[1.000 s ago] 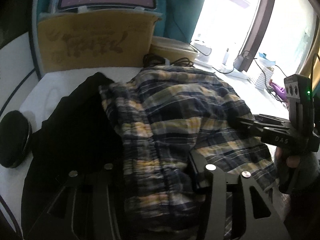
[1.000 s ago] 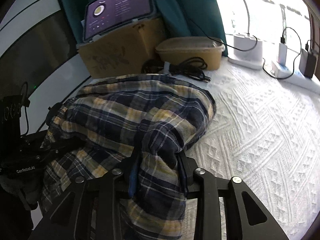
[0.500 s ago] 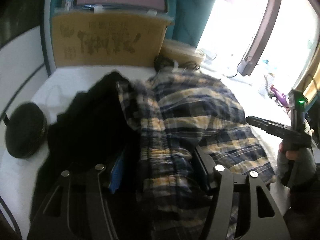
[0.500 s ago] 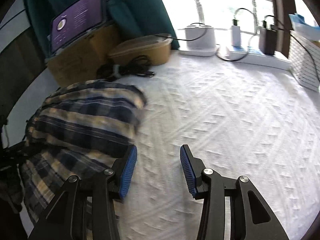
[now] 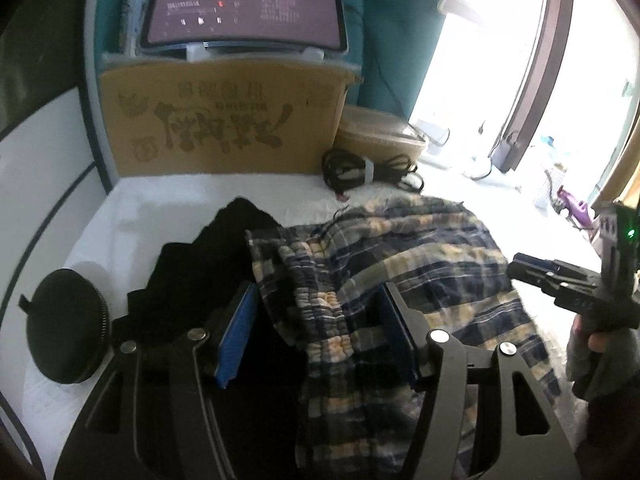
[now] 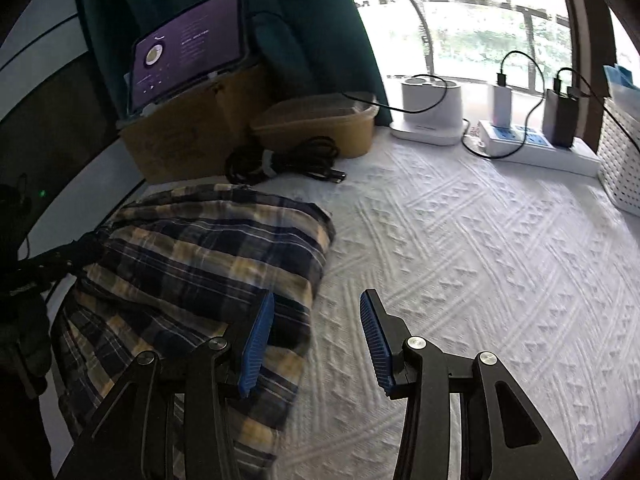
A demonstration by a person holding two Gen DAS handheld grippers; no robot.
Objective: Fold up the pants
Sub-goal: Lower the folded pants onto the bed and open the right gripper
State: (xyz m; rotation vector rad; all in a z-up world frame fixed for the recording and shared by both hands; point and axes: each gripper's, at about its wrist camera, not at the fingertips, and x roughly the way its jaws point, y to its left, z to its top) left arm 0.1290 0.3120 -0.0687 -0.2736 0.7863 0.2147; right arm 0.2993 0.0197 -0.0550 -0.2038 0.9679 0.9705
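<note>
The plaid pants point(image 5: 408, 264), navy and yellow, lie folded in a bundle on the white textured bedspread point(image 6: 480, 264); they also show in the right wrist view point(image 6: 208, 264). My left gripper point(image 5: 316, 332) is open, its blue pads either side of the gathered waistband without gripping it. My right gripper point(image 6: 316, 340) is open and empty, just off the bundle's right edge, its left pad over the cloth. It shows from the side in the left wrist view point(image 5: 532, 270).
A black garment point(image 5: 208, 272) lies left of the pants, beside a round black pouch point(image 5: 64, 328). At the back stand a cardboard box point(image 5: 224, 120) with a tablet point(image 5: 244, 4), a lidded tub point(image 6: 320, 124) and coiled cable point(image 6: 280, 160). Chargers and power strip point(image 6: 520, 140) are back right.
Both grippers have opened and let go of the pants. The right gripper drew back to the right off the bundle. The left gripper eased back, and the pants now lie flatter.
</note>
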